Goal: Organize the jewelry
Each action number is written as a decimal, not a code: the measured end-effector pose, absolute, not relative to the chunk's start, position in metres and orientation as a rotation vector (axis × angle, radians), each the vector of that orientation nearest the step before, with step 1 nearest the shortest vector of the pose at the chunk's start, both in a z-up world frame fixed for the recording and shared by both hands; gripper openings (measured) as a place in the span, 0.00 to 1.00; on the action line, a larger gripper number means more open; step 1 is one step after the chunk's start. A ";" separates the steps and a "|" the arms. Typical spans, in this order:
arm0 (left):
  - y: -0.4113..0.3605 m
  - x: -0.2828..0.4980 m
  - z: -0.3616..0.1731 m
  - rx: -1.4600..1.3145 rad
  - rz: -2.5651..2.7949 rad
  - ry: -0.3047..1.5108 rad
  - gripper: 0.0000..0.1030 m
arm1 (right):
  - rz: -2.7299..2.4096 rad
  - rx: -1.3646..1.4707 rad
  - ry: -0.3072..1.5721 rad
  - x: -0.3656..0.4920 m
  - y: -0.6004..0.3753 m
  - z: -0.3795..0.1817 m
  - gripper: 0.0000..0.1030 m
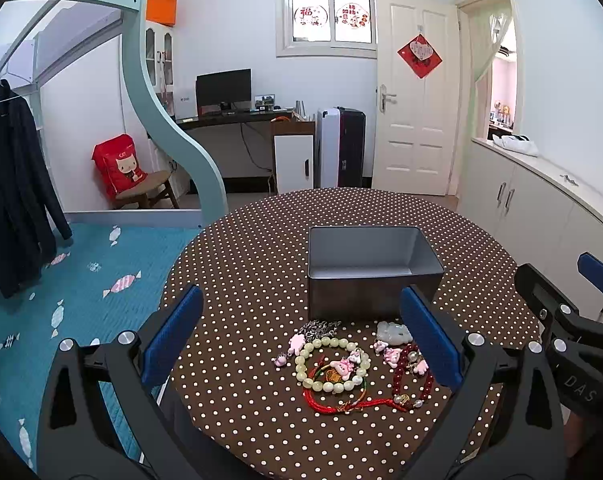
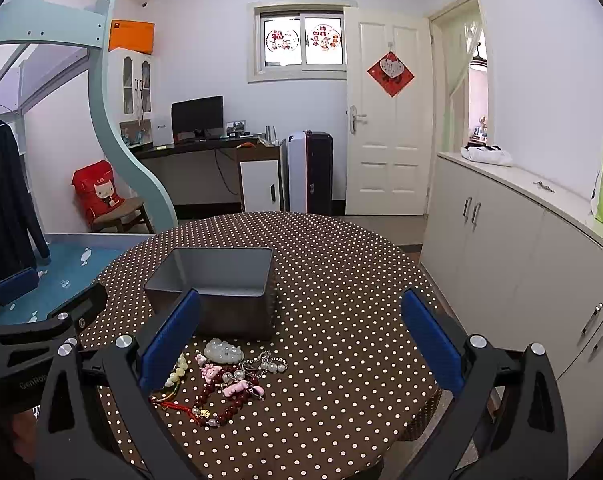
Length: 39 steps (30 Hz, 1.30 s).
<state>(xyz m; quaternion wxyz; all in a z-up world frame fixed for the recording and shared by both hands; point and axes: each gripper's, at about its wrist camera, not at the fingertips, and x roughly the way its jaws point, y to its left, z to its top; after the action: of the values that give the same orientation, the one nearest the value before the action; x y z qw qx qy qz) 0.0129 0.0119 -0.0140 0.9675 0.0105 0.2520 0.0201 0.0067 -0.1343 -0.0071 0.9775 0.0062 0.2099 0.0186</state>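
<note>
A grey metal box (image 1: 371,270) (image 2: 221,292) stands empty on the round polka-dot table (image 1: 261,264) (image 2: 341,280). In front of it lies a heap of jewelry: a pale green bead bracelet (image 1: 332,364) (image 2: 177,372), a dark red bead bracelet (image 1: 411,378) (image 2: 221,400), a red cord bracelet (image 1: 341,402), a white jade pendant (image 1: 393,332) (image 2: 223,350), pink charms (image 1: 343,366) (image 2: 241,388) and a silver chain (image 1: 319,329) (image 2: 267,364). My left gripper (image 1: 301,338) hovers open above the heap. My right gripper (image 2: 301,344) is open, right of the heap.
White cabinets (image 2: 521,240) run along the right wall close to the table. A blue rug (image 1: 61,300) covers the floor on the left, with a hanging dark coat (image 1: 9,184). A desk, suitcase and door stand at the back.
</note>
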 end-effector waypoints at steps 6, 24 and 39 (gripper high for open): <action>0.011 0.014 -0.015 0.019 0.036 0.512 0.95 | 0.040 0.012 0.423 0.007 -0.135 -0.008 0.93; 0.019 0.034 -0.038 0.012 -0.025 0.615 0.95 | 0.080 0.096 0.549 0.029 -0.143 -0.024 0.93; 0.051 0.063 -0.089 0.009 -0.045 0.800 0.95 | 0.118 0.102 0.736 0.055 -0.147 -0.069 0.93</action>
<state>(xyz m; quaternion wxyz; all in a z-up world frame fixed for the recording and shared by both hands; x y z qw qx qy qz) 0.0633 0.0514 -0.0891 0.9208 0.0042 0.3894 -0.0220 0.0546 -0.1465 -0.0689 0.9302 0.0500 0.3592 0.0575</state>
